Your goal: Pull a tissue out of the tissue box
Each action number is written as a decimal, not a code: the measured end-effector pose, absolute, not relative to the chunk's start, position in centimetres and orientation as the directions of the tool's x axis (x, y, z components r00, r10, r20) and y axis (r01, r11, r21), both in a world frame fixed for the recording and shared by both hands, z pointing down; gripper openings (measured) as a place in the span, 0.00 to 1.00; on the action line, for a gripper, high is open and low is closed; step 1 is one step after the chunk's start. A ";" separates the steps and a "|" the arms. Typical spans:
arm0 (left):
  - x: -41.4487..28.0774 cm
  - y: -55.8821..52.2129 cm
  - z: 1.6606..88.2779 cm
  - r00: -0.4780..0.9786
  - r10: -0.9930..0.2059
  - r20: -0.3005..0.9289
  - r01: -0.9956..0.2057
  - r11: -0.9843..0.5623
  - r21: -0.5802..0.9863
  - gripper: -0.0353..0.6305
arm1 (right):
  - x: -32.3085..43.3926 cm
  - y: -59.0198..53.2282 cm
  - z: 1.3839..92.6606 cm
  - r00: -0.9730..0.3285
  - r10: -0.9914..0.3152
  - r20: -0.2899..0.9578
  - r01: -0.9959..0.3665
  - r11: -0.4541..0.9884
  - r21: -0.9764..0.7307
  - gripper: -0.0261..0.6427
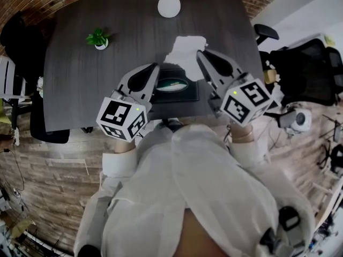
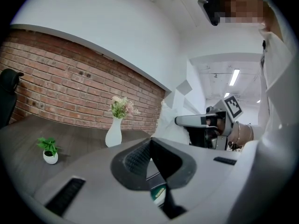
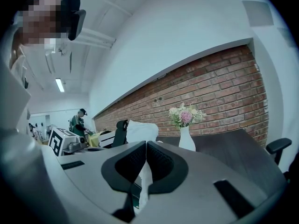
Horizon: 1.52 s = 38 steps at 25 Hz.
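A dark tissue box [image 1: 174, 87] with a green and white oval opening lies on the dark table [image 1: 80, 90] near its front edge. A white tissue [image 1: 185, 50] stands up above the box, with my right gripper [image 1: 199, 53] shut on its right side. In the right gripper view the tissue [image 3: 142, 181] hangs pinched between the closed pads [image 3: 145, 143]. My left gripper [image 1: 156, 66] is shut over the box's left edge, with nothing seen between its pads [image 2: 149, 141]. The left gripper view shows the tissue [image 2: 170, 122] and the right gripper [image 2: 180, 121] to its right.
A white vase with flowers [image 1: 169, 4] stands at the table's far edge, and a small potted plant [image 1: 98, 39] sits at the far left. Office chairs [image 1: 311, 63] stand to the right, and a black chair [image 1: 19, 36] to the left. A brick wall runs behind the table.
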State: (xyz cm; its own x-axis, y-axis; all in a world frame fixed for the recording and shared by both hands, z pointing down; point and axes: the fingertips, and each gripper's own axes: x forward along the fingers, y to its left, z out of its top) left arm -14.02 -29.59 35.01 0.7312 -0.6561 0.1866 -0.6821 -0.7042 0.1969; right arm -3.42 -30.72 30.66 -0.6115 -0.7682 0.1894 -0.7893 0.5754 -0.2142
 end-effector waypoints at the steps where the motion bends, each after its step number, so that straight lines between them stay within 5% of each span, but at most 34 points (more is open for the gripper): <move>1: -14.0 -29.6 35.1 0.731 -0.656 0.189 -0.683 -0.703 0.198 0.06 | -3.5 -30.7 30.7 -0.613 -0.766 0.192 -0.788 0.576 -0.216 0.06; 38: -13.9 -29.8 35.8 0.731 -0.651 0.204 -0.682 -0.693 0.231 0.06 | -4.4 -30.4 31.4 -0.643 -0.737 0.208 -0.764 0.598 -0.242 0.05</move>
